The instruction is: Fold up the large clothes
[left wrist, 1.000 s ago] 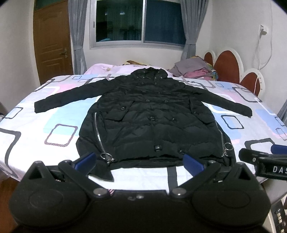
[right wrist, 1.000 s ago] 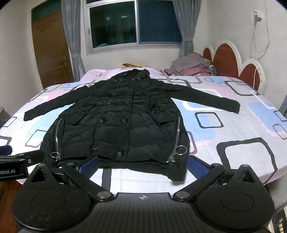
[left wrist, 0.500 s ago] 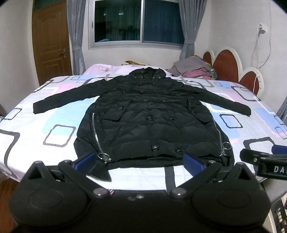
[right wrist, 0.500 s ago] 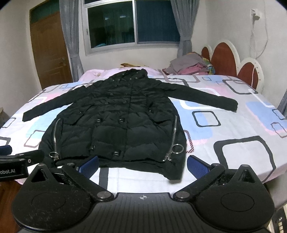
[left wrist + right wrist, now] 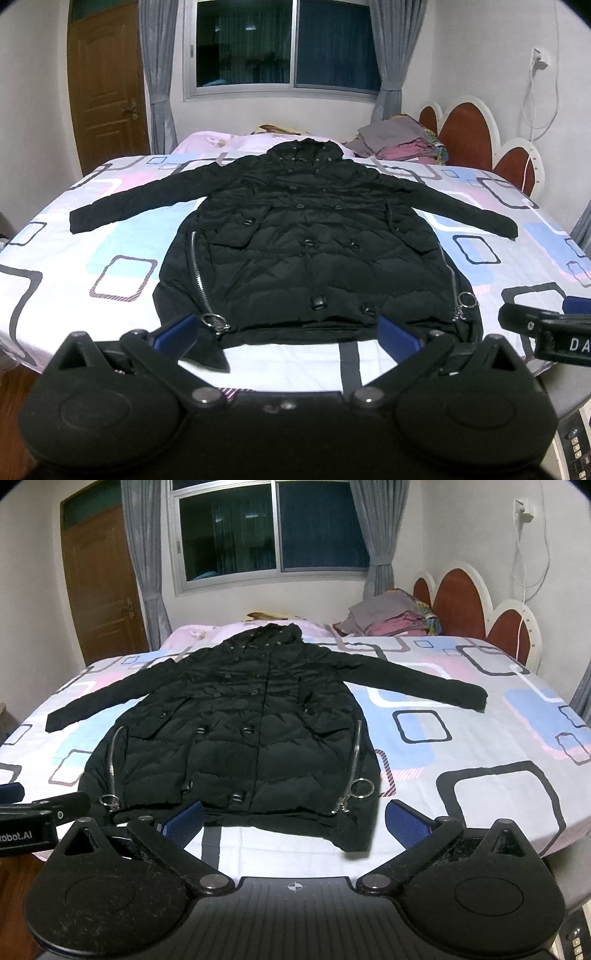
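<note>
A large black hooded padded coat [image 5: 310, 240] lies flat and face up on the bed, sleeves spread to both sides, hem toward me; it also shows in the right wrist view [image 5: 236, 723]. My left gripper [image 5: 288, 334] is open and empty, hovering just before the hem near its left corner. My right gripper [image 5: 295, 818] is open and empty, just before the hem's right corner. Each gripper shows at the edge of the other's view: the right one [image 5: 546, 326], the left one [image 5: 33, 812].
The bed [image 5: 74, 266] has a white sheet with pink, blue and black squares. A pile of folded clothes [image 5: 399, 142] sits at the far right by the red headboard [image 5: 465, 136]. A wooden door [image 5: 107, 85] and a window stand behind.
Both grippers have drifted slightly; the coat sits a little higher and nearer in both views. Nothing was taken hold of.
</note>
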A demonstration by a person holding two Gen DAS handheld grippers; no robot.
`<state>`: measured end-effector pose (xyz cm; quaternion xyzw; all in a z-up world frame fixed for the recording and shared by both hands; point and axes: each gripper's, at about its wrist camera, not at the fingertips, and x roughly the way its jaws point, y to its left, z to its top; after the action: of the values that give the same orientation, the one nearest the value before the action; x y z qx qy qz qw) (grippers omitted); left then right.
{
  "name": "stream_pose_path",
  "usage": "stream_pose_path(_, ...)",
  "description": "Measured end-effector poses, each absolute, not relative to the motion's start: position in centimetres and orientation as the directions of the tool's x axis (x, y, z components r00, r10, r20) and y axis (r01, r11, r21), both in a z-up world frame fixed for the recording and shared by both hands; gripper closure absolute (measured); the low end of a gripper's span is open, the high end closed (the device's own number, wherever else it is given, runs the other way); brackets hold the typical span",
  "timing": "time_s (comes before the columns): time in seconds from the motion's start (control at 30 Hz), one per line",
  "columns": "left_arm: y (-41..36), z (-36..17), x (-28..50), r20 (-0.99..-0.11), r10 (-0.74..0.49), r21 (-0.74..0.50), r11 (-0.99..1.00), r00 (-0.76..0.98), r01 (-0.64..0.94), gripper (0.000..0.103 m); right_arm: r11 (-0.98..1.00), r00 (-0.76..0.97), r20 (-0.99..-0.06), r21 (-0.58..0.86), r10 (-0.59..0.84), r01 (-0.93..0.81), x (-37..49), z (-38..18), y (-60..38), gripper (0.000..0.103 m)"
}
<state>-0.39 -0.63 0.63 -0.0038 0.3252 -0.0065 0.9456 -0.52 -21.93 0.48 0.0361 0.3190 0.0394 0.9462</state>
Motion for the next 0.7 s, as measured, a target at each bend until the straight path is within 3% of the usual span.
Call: stream_pose_path(0.7,-0.42,0.54,-0.44,-0.616,-0.018,-0.012,1.000,0.787,0.013,0.000,0.995,0.795,-0.600,0.090,0.094,-0.049,-0.54,0.69,-21.82,0.000)
